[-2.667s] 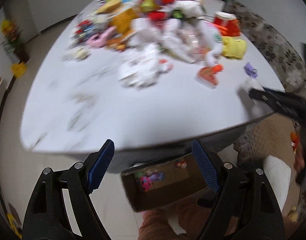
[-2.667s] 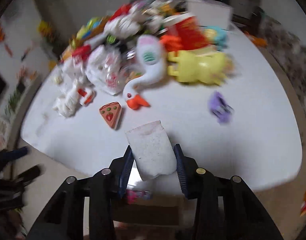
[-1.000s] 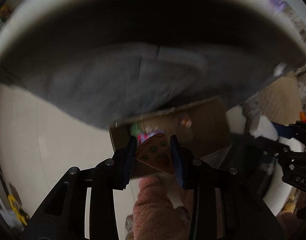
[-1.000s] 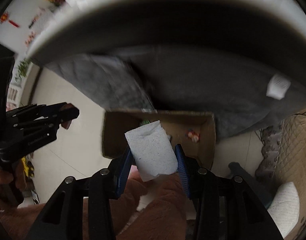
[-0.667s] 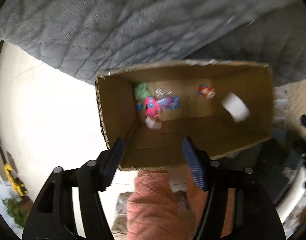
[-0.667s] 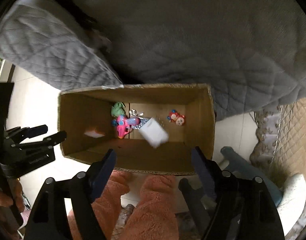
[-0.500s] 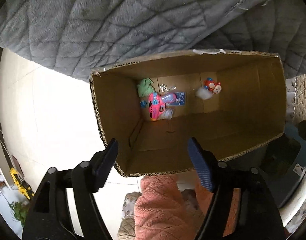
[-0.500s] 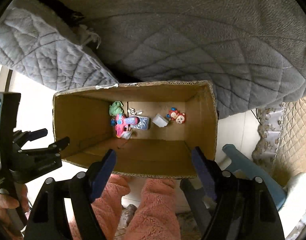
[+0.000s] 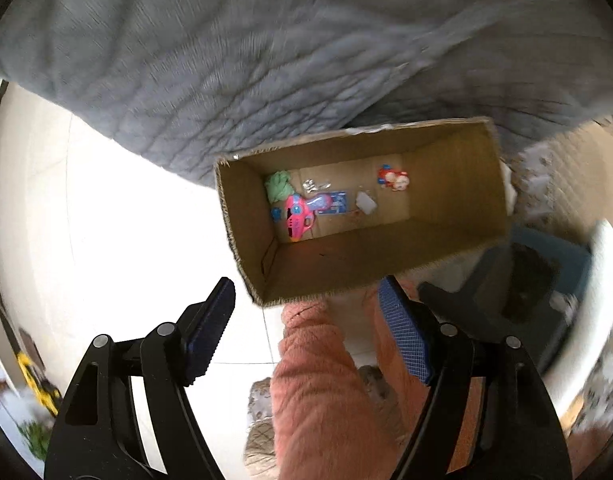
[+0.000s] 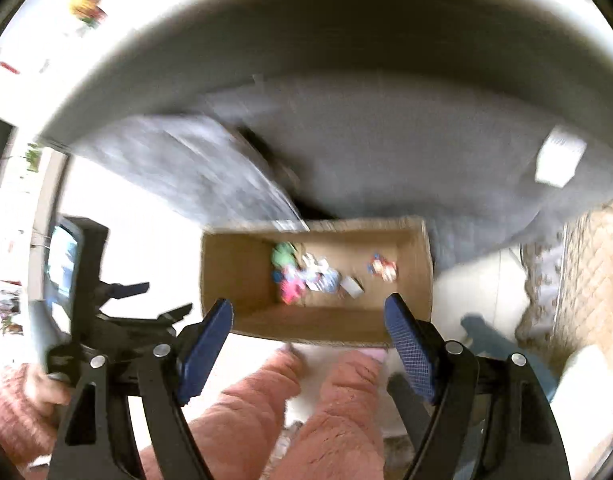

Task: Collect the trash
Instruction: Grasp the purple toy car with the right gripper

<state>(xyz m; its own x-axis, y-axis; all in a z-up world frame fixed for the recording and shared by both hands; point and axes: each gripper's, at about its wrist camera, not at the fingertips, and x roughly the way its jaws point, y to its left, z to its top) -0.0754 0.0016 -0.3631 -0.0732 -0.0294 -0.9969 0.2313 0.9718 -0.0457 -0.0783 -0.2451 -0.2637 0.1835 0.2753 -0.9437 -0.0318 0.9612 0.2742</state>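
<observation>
An open cardboard box (image 9: pixel 446 248) stands on the floor below the table, also in the right wrist view (image 10: pixel 234 272). Inside lie a white paper packet (image 9: pixel 365 202) (image 10: pixel 352 286), a pink toy (image 9: pixel 298 214), a green lump (image 9: pixel 278 186) and a small red toy (image 9: pixel 392 178). My left gripper (image 9: pixel 306 332) is open and empty above the box's near edge. My right gripper (image 10: pixel 308 344) is open and empty above the box. The left gripper also shows at the left of the right wrist view (image 10: pixel 118 312).
A grey quilted cloth (image 9: pixel 246 60) hangs from the table (image 10: pixel 266 12) behind the box. My pink-clad legs (image 9: pixel 318 392) (image 10: pixel 274 420) are below the grippers. A blue stool (image 9: pixel 546 280) and a beige quilted seat (image 10: pixel 590 272) stand to the right. Pale floor (image 9: pixel 106 220) lies left.
Both grippers came down from the table holding trash, opened and dropped the pizza-slice piece and the white packet into the box. Now both views are tilting up and back from the box.
</observation>
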